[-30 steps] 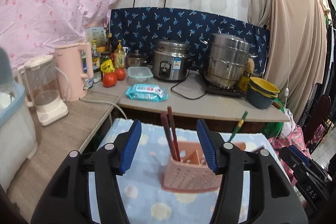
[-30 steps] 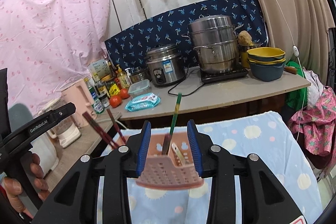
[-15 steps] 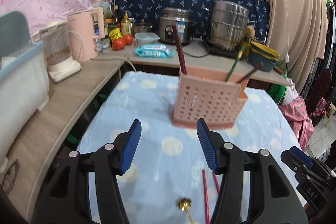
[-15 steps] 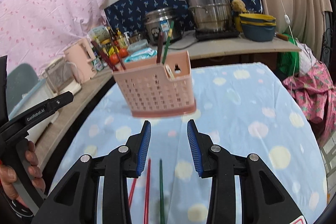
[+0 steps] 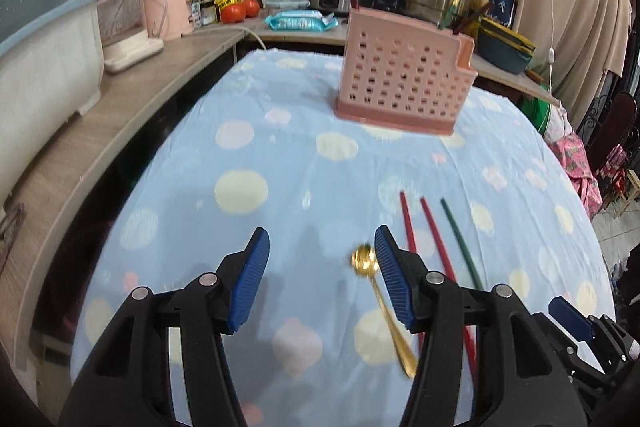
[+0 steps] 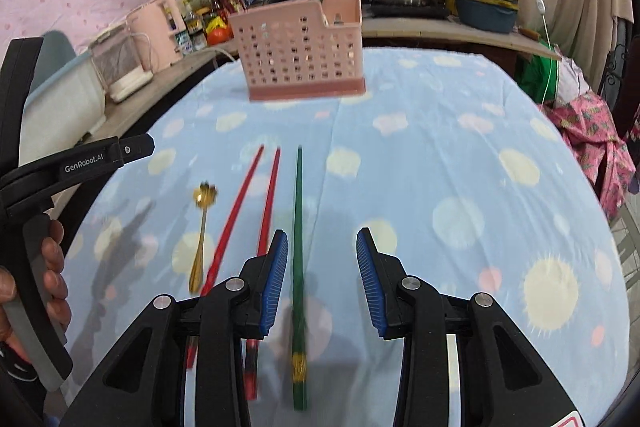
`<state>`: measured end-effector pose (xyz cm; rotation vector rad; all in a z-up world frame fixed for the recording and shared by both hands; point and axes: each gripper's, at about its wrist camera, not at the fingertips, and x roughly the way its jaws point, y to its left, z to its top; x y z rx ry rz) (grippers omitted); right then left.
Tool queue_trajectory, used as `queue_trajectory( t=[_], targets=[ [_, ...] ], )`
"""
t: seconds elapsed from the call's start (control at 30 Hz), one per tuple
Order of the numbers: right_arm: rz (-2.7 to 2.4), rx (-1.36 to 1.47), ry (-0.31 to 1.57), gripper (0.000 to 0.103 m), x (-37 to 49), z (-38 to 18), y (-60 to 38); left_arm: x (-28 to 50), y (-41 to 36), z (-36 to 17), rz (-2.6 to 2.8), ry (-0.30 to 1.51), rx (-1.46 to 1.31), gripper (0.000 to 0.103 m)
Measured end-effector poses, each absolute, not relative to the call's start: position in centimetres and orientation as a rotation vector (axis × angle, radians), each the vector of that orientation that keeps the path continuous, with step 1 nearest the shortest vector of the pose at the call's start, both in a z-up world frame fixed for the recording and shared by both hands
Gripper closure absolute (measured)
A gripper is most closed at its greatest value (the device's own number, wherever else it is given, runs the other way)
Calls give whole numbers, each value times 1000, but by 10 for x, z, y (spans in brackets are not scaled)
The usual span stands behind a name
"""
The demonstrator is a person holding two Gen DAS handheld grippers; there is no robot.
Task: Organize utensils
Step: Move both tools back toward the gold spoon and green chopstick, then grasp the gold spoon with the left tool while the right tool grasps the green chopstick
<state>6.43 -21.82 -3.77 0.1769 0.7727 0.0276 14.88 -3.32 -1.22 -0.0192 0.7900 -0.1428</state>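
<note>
both claws hang over the table (image 5: 240, 163), which is covered in a blue spotted cloth, and both have their blue pads spread apart with nothing between them. the left claw (image 5: 320, 279) sits above the cloth with the gold spoon (image 5: 384, 297) just inside its right pad, the bowl pointing away. the right claw (image 6: 322, 275) is above the green chopstick (image 6: 298, 255), which runs lengthwise near its left pad.

the right view lays out the loose pieces side by side: gold spoon (image 6: 202, 231), two red chopsticks (image 6: 256, 219), then the green one. in the left view the red chopsticks (image 5: 424, 239) and the green chopstick (image 5: 460, 243) are partly hidden behind the claw's right arm.

the pink basket (image 5: 404, 83) stands upright at the far end of the cloth with dark and green sticks poking out; the right view (image 6: 300, 47) shows more of them and its lower compartment. only the right view shows the hand (image 6: 48, 287) on the left handle.
</note>
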Motion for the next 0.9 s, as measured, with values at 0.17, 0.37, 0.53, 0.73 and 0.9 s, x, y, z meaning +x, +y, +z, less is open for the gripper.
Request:
queue_trajectory(
  t=[0.17, 0.37, 0.53, 0.73, 0.9],
  targets=[
    [31, 177, 823, 67, 49, -58, -211, 130, -34, -33, -156, 846, -8, 51],
    [33, 188, 852, 68, 37, -69, -208, 112, -37, -50, -180, 888, -3, 51],
    [35, 177, 861, 73, 32, -74, -205, 102, -38, -56, -201, 899, 0, 50],
    [31, 162, 858, 81, 27, -78, -201, 95, -45, -62, -228, 921, -2, 49],
    [30, 154, 852, 88, 25, -79, -200, 90, -53, -60, -250, 911, 6, 45]
  ],
)
